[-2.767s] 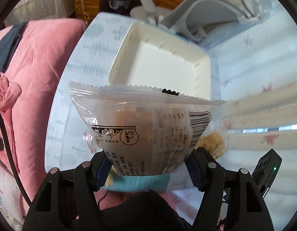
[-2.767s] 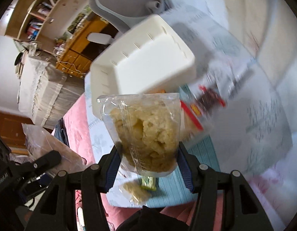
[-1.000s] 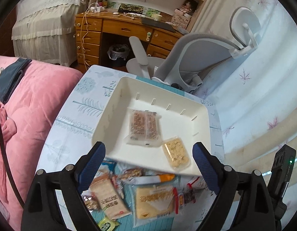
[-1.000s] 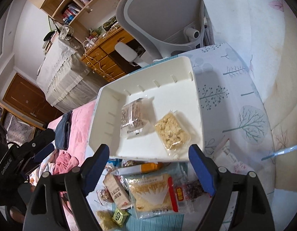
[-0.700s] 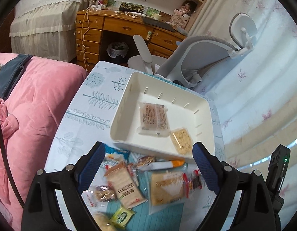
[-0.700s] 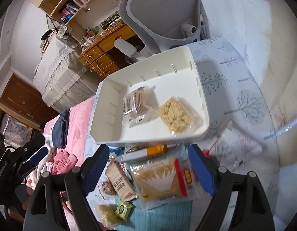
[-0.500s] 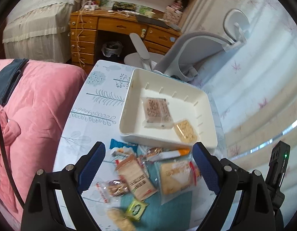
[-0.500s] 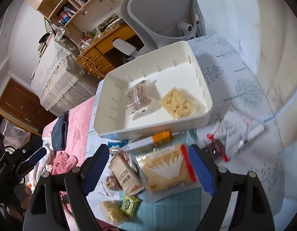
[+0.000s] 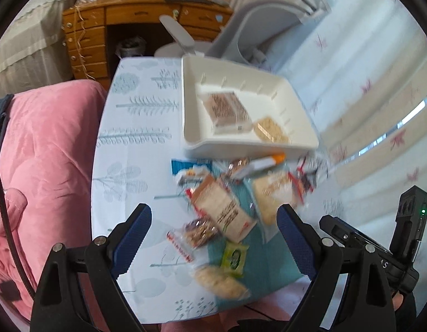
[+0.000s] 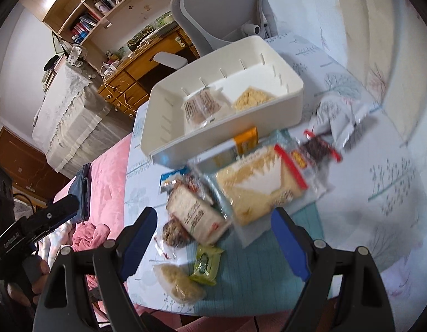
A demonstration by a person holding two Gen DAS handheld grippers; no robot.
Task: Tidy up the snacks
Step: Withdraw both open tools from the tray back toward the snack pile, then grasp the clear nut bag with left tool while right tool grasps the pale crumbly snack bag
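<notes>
Left wrist view shows the left gripper (image 9: 212, 215) spread wide and holding nothing, where 2.8 seconds ago it clamped a clear printed packet; that brown printed packet (image 9: 227, 108) now lies flat inside the white bin (image 9: 189, 102), with the crumbly yellow packet (image 9: 271, 129) just beside it toward the bin's near right corner. The right gripper (image 10: 213, 220) likewise stands wide and bare, having let go of the yellow packet it carried. Over the last second both grippers have drawn back from the bin, so the loose pile in front of the bin's near wall has come into full view. That makes two snacks sorted and the larger share outstanding, as I judge it. Just in front of the bin lie an orange-tipped box (image 10: 235, 145) and a blue wrapper (image 9: 185, 165); farther from the bin sit a large pale bag with a red edge (image 10: 257, 185), a tan bread packet (image 10: 195, 217), a small dark nut packet (image 9: 198, 231), a green sachet (image 10: 205, 264) and a lumpy yellow bag (image 10: 180, 283). Both views are blurred, so labels cannot be read. Next pickups probably come from this pile.
</notes>
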